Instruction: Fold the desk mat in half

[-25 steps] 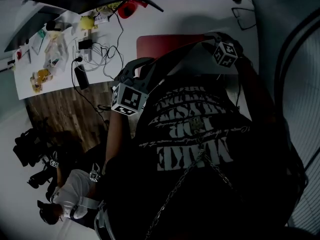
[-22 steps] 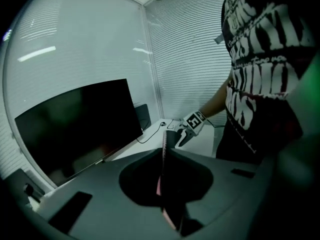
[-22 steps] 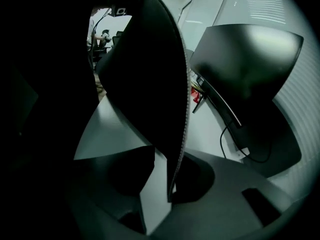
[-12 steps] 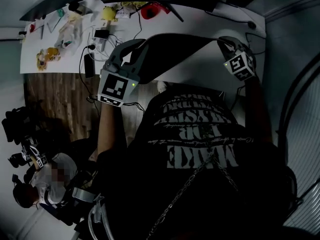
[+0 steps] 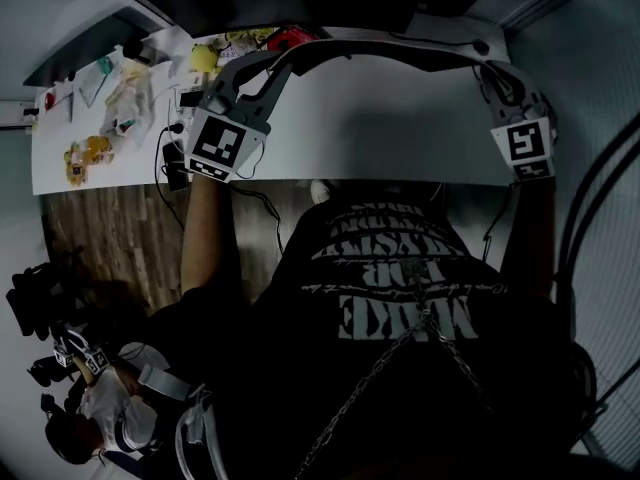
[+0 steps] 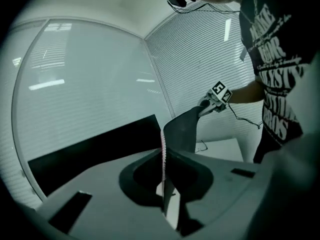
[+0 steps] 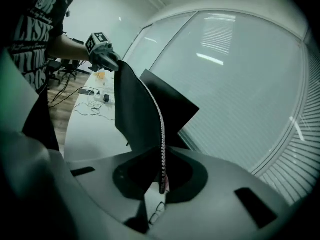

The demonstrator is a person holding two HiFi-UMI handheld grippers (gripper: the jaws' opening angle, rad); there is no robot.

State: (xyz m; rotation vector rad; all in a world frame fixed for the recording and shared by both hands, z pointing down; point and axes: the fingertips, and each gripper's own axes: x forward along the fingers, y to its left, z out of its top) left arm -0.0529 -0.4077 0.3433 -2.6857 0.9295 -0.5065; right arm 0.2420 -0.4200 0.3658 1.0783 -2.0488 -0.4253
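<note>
Dark desk mat (image 7: 132, 114) hangs lifted above the white desk (image 5: 120, 173), left gripper (image 6: 164, 176) and right gripper (image 7: 161, 174) each clamped on its edge; mid-fold, next probably lowering that edge level onto the desk-side half.

Black short-sleeved T-shirt (image 5: 400, 298), white gothic lettering (image 5: 395, 243), metal chain (image 5: 400, 353) down the front
</note>
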